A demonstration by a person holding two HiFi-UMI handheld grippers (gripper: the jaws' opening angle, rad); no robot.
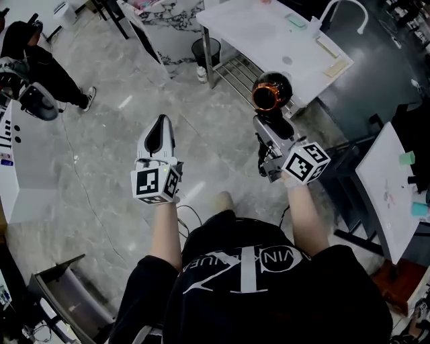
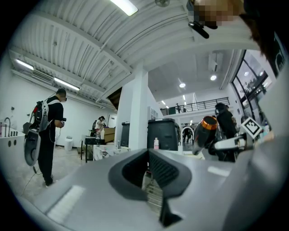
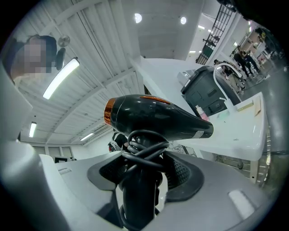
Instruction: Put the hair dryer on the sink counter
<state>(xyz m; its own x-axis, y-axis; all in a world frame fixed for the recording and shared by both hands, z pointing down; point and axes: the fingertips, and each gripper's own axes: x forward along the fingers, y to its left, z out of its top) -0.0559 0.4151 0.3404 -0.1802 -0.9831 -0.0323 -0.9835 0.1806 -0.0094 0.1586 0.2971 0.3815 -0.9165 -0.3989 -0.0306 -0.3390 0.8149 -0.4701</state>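
Observation:
A black hair dryer (image 1: 269, 93) with an orange ring hangs in the air, its cord wound round the handle. My right gripper (image 1: 271, 125) is shut on that handle; in the right gripper view the hair dryer (image 3: 153, 118) stands upright between the pads of my right gripper (image 3: 144, 170). The white sink counter (image 1: 269, 37) with a curved tap (image 1: 344, 9) lies just beyond the dryer; the same sink counter (image 3: 235, 128) fills the right of the right gripper view. My left gripper (image 1: 161, 123) hovers over the floor to the left, shut, with nothing in it. The left gripper view shows the hair dryer (image 2: 207, 128) off to its right.
A metal rack (image 1: 240, 72) sits under the counter, with a black bin (image 1: 205, 50) and a white bottle (image 1: 201, 74) beside it. A person with a backpack (image 1: 37, 62) stands at the far left. Another white table (image 1: 390, 181) is at the right.

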